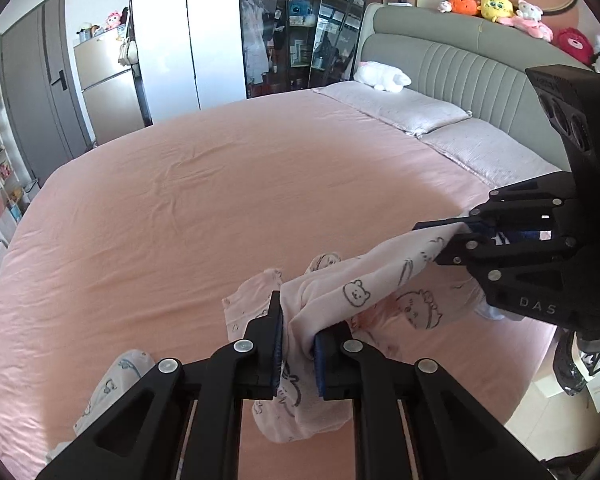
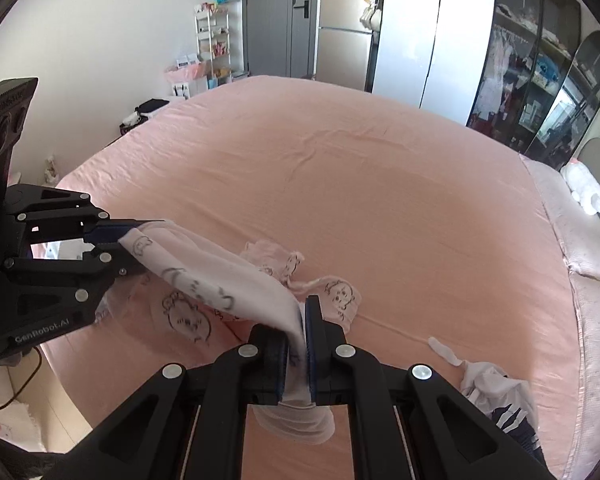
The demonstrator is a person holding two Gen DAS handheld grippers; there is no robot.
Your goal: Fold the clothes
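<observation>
over the pink bed [image 1: 180, 200], both grippers [image 1: 298, 340] [image 2: 298, 344] pinch soft bear-printed cloth [image 1: 340, 292].

A wide bed [image 1: 220, 184] covered by a lightly creased pink sheet [image 2: 380, 200] is seen. At its head end, two pale pillows [image 1: 400, 106] are laid side by side against the grey headboard, with a white plush toy [image 1: 382, 75] resting on one. Near the front edge, a pale printed garment [image 1: 416, 308] is partly spread on the sheet, and a white and dark piece of clothing [image 2: 496, 394] lies to the right.
</observation>
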